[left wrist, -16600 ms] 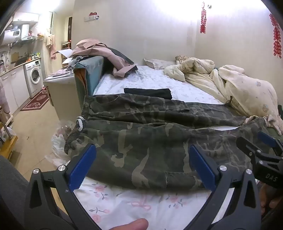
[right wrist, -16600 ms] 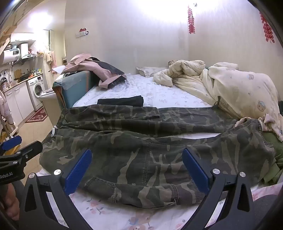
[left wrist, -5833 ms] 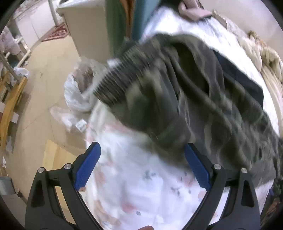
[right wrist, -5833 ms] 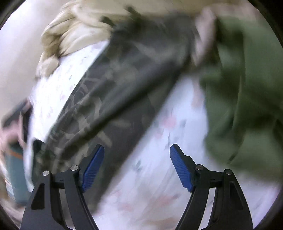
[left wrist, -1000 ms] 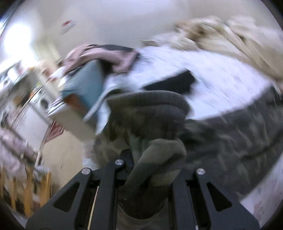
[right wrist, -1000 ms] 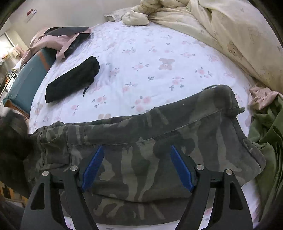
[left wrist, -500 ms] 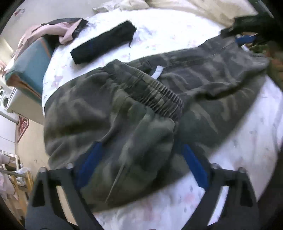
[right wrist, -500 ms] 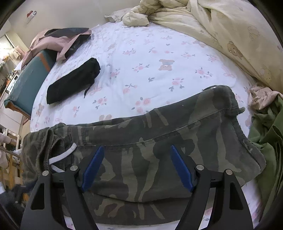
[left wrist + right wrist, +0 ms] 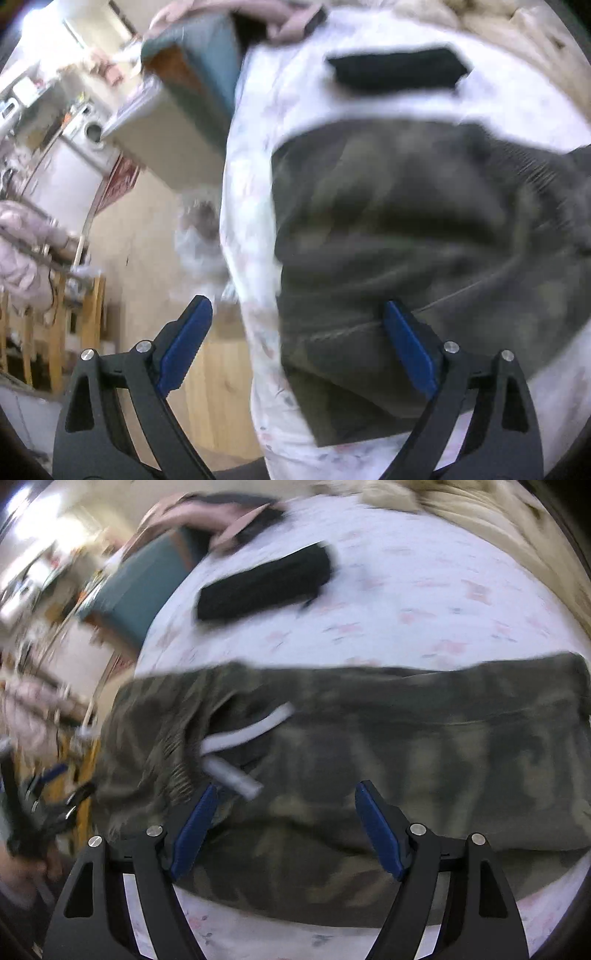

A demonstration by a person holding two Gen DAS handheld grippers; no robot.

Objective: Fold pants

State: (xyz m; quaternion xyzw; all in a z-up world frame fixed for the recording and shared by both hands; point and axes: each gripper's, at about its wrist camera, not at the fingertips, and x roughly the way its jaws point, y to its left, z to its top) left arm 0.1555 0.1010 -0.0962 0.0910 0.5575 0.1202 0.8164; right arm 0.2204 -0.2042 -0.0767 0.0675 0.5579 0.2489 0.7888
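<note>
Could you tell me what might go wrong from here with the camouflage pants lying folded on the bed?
The camouflage pants lie close to the edge of the bed, so a careless pull could drag them toward the floor. The white drawstring lies loose on top and might snag a claw. Both claws, left and right, stand open, so nothing pins the fold.
</note>
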